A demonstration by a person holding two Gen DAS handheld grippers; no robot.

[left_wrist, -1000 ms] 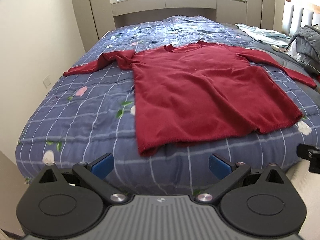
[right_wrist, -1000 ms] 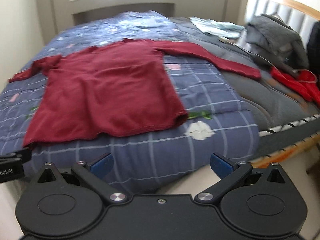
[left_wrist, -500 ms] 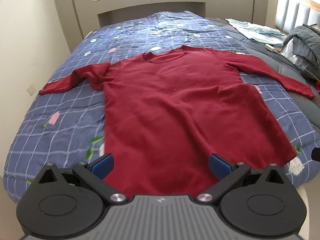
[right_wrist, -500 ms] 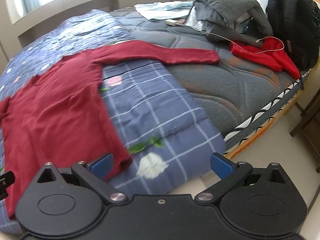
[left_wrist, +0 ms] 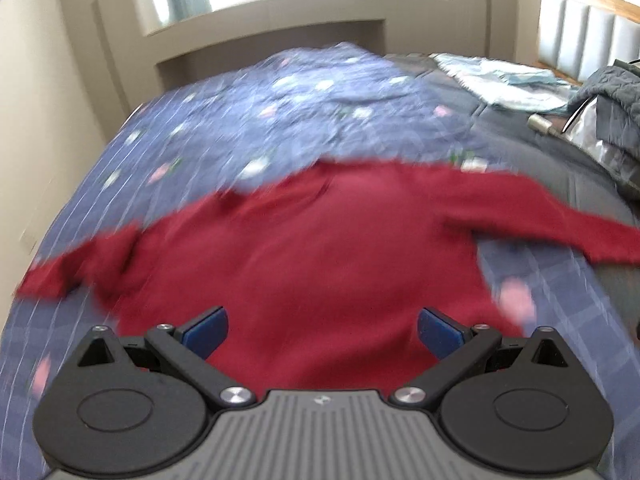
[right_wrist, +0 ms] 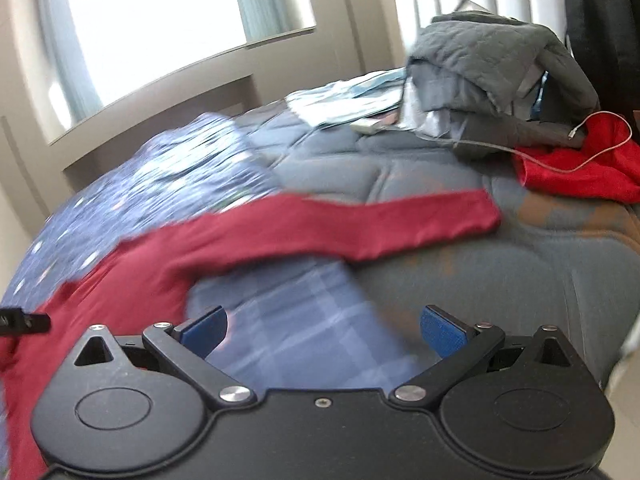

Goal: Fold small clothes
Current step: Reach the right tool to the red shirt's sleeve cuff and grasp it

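A dark red long-sleeved top (left_wrist: pixel 312 252) lies flat on the bed with both sleeves spread out. My left gripper (left_wrist: pixel 322 330) hovers open over its lower body, nothing between the blue pads. In the right wrist view the top's right sleeve (right_wrist: pixel 360 224) stretches across the grey mattress, its cuff near the right. My right gripper (right_wrist: pixel 324 330) is open above the blue checked quilt (right_wrist: pixel 304 332), just short of that sleeve, holding nothing. Both views are motion-blurred.
A grey quilted jacket (right_wrist: pixel 492 64) and a bright red garment (right_wrist: pixel 580 168) with a white cable (right_wrist: pixel 592 148) lie at the right near the headboard. Light blue cloth (right_wrist: pixel 352 100) lies beyond. A wall (left_wrist: pixel 48 120) runs close along the bed's left side.
Both grippers have moved forward over the bed. The left now sits above the top's body instead of its hem; the right has come closer to the right sleeve. Both stay open.
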